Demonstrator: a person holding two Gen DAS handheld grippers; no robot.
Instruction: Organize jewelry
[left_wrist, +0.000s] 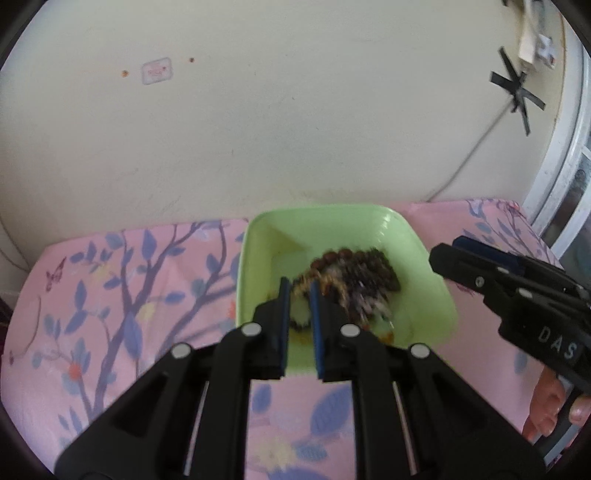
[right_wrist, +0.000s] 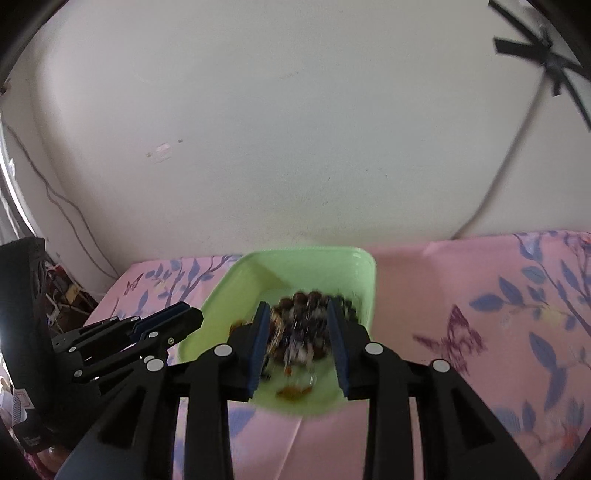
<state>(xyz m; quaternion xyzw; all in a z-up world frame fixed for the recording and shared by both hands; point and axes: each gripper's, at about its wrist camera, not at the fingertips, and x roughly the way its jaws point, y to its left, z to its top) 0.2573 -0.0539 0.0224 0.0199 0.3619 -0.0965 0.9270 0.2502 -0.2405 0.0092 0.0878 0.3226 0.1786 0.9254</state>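
Over the green tray (left_wrist: 255, 258) of beads (left_wrist: 354, 269) at the pink cloth's (left_wrist: 110, 314) far edge, our left gripper (left_wrist: 299, 286) is clenched and our right gripper (right_wrist: 295, 308) spread, gripping nothing.

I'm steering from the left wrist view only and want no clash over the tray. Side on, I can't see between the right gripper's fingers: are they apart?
Observer: Yes. In the right wrist view the right gripper has its blue pads apart. The blurred pile of dark beaded jewelry shows between them, in the pale green square plastic tray.
Operator: How does my own gripper look from outside?
Observer: The left gripper shows side on, fingers together, its tip by the tray's left rim.
Operator: Anything past the left edge of the pink floral cloth?
Observer: Tangled cables in a dark gap by the wall.
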